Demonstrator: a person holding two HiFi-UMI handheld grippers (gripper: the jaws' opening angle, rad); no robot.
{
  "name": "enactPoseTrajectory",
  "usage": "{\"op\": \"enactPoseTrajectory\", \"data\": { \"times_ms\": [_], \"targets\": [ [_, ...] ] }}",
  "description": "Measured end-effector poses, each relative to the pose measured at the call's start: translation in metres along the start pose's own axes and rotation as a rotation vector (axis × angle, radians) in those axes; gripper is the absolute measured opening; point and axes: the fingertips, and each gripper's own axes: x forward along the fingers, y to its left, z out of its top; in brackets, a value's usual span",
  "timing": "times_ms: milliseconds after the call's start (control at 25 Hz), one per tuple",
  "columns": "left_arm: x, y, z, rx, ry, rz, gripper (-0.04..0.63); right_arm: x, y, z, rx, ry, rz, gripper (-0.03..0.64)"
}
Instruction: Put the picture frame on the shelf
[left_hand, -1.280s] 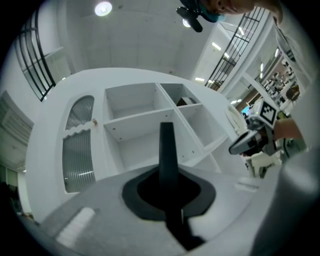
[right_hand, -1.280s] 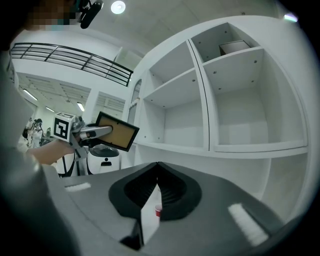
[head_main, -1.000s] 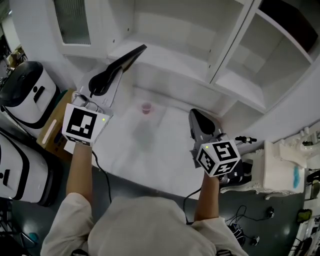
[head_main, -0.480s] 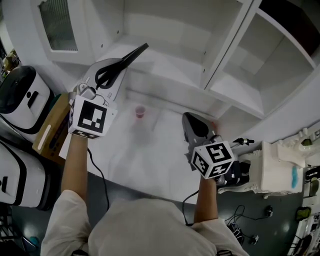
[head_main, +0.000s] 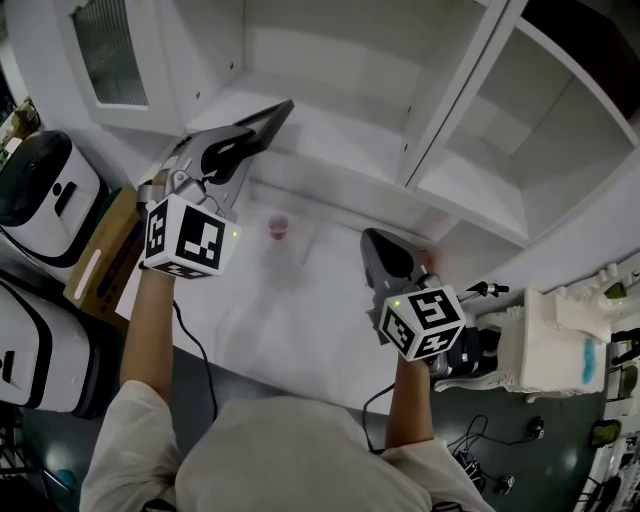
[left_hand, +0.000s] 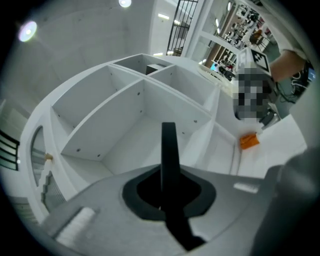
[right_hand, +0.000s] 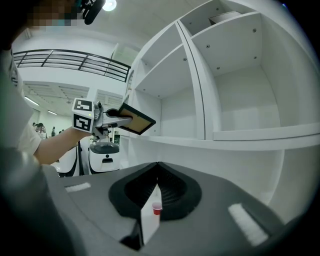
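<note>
Head view: the left claw (head_main: 232, 152) is closed on the frame (head_main: 262, 120) and holds it tilted in the air, close to the white shelf (head_main: 470, 170). The right claw (head_main: 385, 250) is low over the tabletop (head_main: 300, 310), near a red cup (head_main: 278, 227).

Left gripper view: the frame (left_hand: 169, 145) stands edge-on between the pressed jaws, with the shelf (left_hand: 125, 115) behind it.

Right gripper view: the right claw (right_hand: 156, 172) has its jaws together and holds nothing. The frame (right_hand: 136, 120) is at the left, before the shelf (right_hand: 240, 135).
</note>
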Motion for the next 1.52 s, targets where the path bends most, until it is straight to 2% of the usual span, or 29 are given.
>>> {"op": "enactPoseTrajectory", "data": {
  "times_ms": [480,640,920,1520],
  "targets": [
    [0.026,-0.027,-0.013,0.158,0.086,-0.091,0.036,0.000,0.002,-0.002,0.013,0.002,0.008,0.006],
    [0.032,-0.041,-0.020,0.201,0.118,-0.169,0.067,0.002,0.003,-0.006,0.014,0.012,0.010,0.006],
    [0.038,-0.060,-0.026,0.212,0.146,-0.261,0.127,0.003,0.004,-0.009,0.011,0.025,0.019,0.006],
    [0.061,-0.068,-0.033,0.215,0.172,-0.320,0.169,0.001,-0.008,-0.015,0.026,0.028,0.003,0.006]
  ]
}}
